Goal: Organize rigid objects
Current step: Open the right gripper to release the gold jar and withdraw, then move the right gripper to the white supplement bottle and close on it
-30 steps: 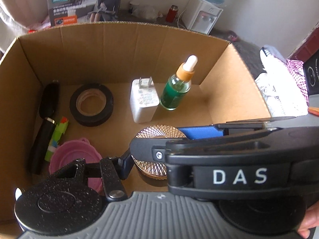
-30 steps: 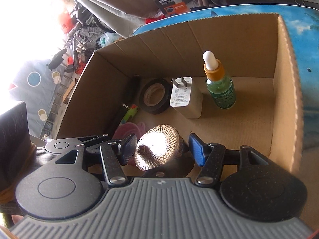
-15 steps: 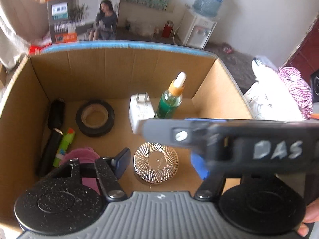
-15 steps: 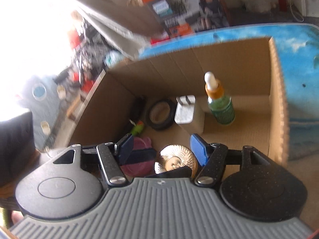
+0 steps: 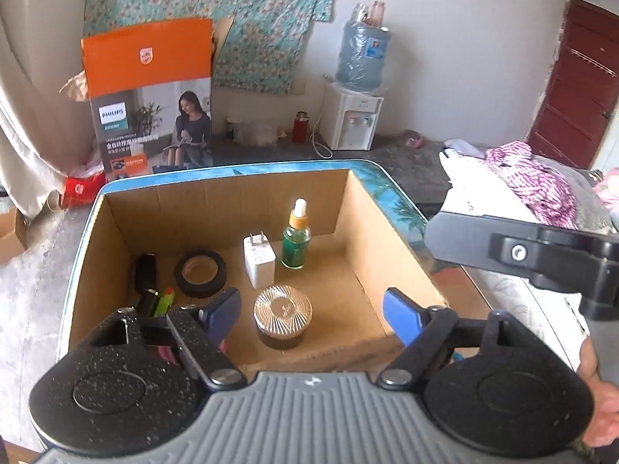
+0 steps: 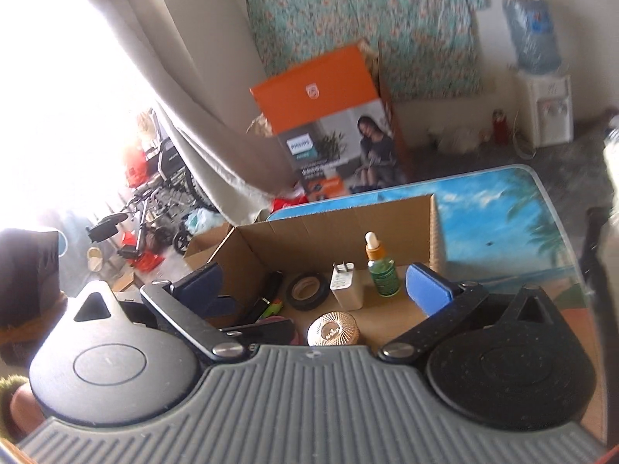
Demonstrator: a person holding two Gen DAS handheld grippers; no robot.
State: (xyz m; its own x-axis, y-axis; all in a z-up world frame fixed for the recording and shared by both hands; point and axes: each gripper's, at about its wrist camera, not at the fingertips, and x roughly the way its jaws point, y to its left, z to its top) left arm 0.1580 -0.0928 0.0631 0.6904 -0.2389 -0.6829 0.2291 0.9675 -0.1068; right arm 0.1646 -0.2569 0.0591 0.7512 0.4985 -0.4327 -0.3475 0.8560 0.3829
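Observation:
An open cardboard box (image 5: 371,224) (image 6: 255,243) holds a round jar with a ribbed gold lid (image 5: 282,311) (image 6: 333,328), a white plug adapter (image 5: 258,261) (image 6: 346,284), a green dropper bottle (image 5: 296,237) (image 6: 381,268), a black tape roll (image 5: 199,272) (image 6: 307,290) and a black pen-like item (image 5: 145,274). My left gripper (image 5: 309,315) hangs above the box's near edge, jaws opening, nothing between them. My right gripper (image 6: 315,290) also stands back above the box, jaws opening wide and empty. The right gripper's black arm (image 5: 541,255) crosses the left wrist view at right.
The box sits on a table with a blue beach-print top (image 6: 503,208). An orange product carton (image 5: 149,100) stands behind it. A water dispenser (image 5: 358,92) is at the far wall. Clothes (image 5: 522,189) are piled at right. A hand (image 5: 595,394) shows at the right edge.
Both grippers let go of the gold-lidded jar, opened and pulled back and up out of the box. The jar now stands on the box floor. The views tilted up toward the room.

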